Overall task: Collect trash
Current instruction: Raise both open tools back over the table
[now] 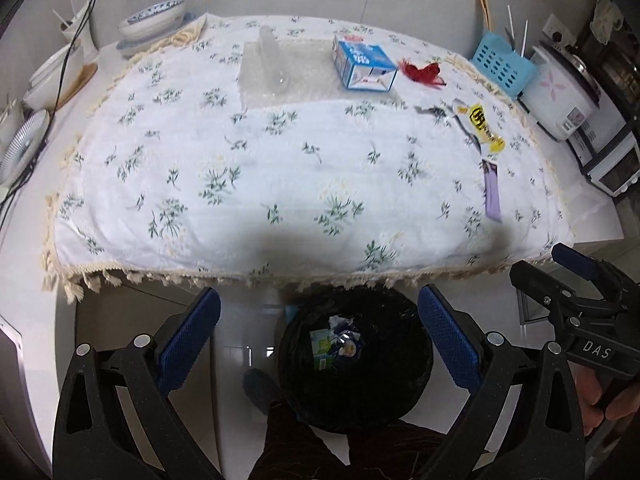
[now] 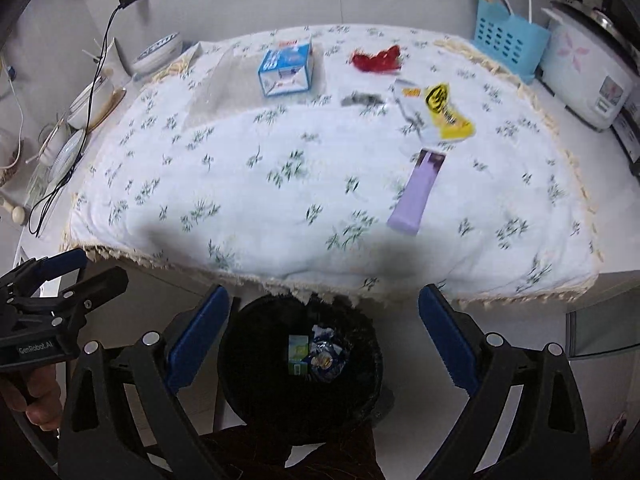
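Observation:
A black-lined trash bin (image 1: pixel 416 384) (image 2: pixel 244 384) stands on the floor below the table's front edge, with a few wrappers (image 1: pixel 336 342) (image 2: pixel 316 354) inside. My left gripper (image 1: pixel 319 334) and right gripper (image 2: pixel 325 332) are both open and empty, held above the bin. On the floral tablecloth (image 1: pixel 248 168) (image 2: pixel 248 184) lie a blue-white carton (image 1: pixel 364 65) (image 2: pixel 286 68), a red scrap (image 1: pixel 422 72) (image 2: pixel 376 58), a yellow wrapper (image 1: pixel 482 122) (image 2: pixel 444 114), a purple wrapper (image 1: pixel 492 192) (image 2: pixel 418 196), a grey scrap (image 1: pixel 434 110) (image 2: pixel 362 99) and a clear plastic piece (image 1: pixel 272 62).
Bowls and plates (image 1: pixel 154 20) (image 2: pixel 158 52) and a black cable (image 2: pixel 96 80) crowd the left of the counter. A blue basket (image 1: pixel 502 64) (image 2: pixel 508 40) and a rice cooker (image 1: pixel 560 92) (image 2: pixel 584 76) stand at the right. A bubble-wrap sheet (image 1: pixel 304 92) lies under the carton.

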The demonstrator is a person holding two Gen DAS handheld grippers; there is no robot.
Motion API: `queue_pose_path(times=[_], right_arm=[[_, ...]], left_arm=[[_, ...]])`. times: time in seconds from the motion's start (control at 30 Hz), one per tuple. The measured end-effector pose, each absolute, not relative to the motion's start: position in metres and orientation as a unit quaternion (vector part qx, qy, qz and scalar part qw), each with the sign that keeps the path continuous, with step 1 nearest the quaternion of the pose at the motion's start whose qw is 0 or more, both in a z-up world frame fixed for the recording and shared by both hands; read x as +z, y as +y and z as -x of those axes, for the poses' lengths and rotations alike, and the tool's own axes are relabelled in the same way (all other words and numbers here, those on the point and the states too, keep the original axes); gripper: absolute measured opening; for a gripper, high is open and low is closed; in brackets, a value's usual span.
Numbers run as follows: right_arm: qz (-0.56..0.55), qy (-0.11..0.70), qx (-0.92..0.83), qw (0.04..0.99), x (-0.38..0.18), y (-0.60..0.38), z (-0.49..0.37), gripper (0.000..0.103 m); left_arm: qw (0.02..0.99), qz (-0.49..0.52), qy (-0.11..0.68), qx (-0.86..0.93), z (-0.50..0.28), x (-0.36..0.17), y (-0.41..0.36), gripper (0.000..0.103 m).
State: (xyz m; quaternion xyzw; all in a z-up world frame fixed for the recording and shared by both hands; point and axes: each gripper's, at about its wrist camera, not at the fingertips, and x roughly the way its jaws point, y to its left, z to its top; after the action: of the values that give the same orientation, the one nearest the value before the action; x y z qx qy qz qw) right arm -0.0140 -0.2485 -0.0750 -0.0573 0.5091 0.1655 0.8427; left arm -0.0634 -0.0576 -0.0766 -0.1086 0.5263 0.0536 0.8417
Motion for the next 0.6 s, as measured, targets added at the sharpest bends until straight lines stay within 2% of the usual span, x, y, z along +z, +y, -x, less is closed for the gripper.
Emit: queue_pose_path(times=[0.6], right_arm=[[0.041, 0.456, 0.144, 0.877, -0.016, -0.277, -0.049, 0.092]], left_arm=[[0.859, 0.088, 0.502, 0.042, -0.004, -0.030, -0.073, 0.097]])
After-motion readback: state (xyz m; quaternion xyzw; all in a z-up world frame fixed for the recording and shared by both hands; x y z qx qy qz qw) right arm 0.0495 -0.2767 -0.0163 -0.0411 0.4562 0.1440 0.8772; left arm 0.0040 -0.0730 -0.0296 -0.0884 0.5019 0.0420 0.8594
